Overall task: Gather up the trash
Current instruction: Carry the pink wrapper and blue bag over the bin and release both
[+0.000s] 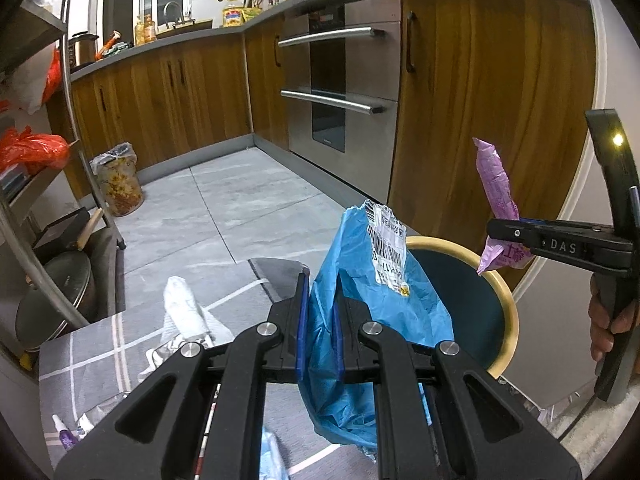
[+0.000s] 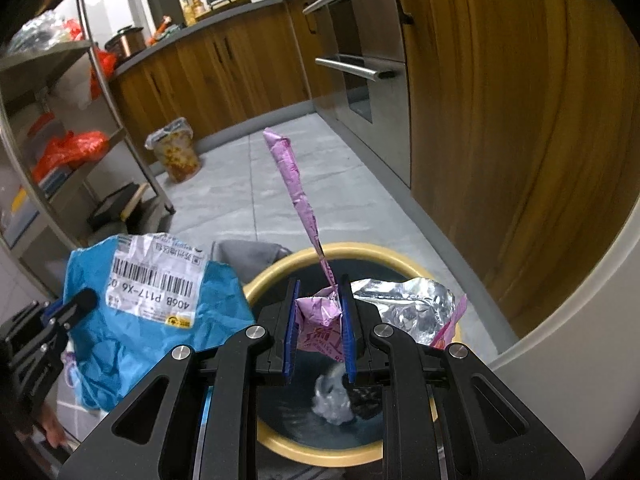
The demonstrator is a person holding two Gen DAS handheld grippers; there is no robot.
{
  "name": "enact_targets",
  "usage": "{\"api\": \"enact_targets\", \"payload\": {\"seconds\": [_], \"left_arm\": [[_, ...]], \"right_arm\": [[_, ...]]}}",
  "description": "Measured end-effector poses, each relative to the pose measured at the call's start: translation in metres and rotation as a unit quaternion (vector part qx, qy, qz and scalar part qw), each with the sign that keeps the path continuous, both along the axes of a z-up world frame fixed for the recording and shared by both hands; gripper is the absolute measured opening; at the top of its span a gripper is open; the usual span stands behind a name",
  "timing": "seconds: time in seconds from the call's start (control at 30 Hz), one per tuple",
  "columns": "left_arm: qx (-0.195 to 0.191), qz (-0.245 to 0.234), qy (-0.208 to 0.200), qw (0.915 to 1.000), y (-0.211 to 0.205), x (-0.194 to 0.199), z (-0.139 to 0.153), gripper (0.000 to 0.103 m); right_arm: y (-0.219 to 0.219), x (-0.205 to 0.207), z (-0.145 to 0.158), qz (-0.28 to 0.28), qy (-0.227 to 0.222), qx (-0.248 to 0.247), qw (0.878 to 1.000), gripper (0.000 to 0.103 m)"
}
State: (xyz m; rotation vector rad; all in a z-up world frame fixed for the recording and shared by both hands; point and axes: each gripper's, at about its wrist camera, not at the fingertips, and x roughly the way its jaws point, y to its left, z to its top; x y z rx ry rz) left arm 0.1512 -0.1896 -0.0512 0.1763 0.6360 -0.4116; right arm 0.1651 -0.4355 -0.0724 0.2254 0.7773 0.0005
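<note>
My left gripper is shut on a crumpled blue mailing bag with a white barcode label, held just left of a round dark bin with a yellow rim. In the right wrist view the same blue mailing bag hangs at the left, beside the bin's yellow rim. My right gripper is shut on a pink foil wrapper directly above the bin; its silver inside flares out to the right. Seen from the left wrist, the right gripper pinches the pink wrapper. A whitish crumpled wad lies in the bin.
Wooden cabinets and a steel oven stand behind the bin. A metal shelf rack with red bags is at the left, a lined floral bin by it. A grey checked cloth carries white tissue and a small tube.
</note>
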Motion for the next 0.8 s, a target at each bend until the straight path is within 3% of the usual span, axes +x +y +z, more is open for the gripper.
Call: {"api": "enact_targets", "payload": {"seconds": [0.33, 0.7, 0.8], "left_arm": [[0.039, 0.000, 0.028, 0.9988, -0.033, 0.015, -0.033, 0.010], [0.079, -0.014, 0.031, 0.9963, -0.063, 0.016, -0.060, 0.010], [0.074, -0.013, 0.043, 0.9963, -0.066, 0.017, -0.066, 0.010]], "right_arm": [[0.002, 0.018, -0.018, 0.011, 0.031, -0.032, 0.999, 0.020], [-0.006, 0.033, -0.038, 0.012, 0.067, 0.006, 0.998, 0.020], [-0.009, 0.035, -0.044, 0.010, 0.079, 0.018, 0.997, 0.020]]}}
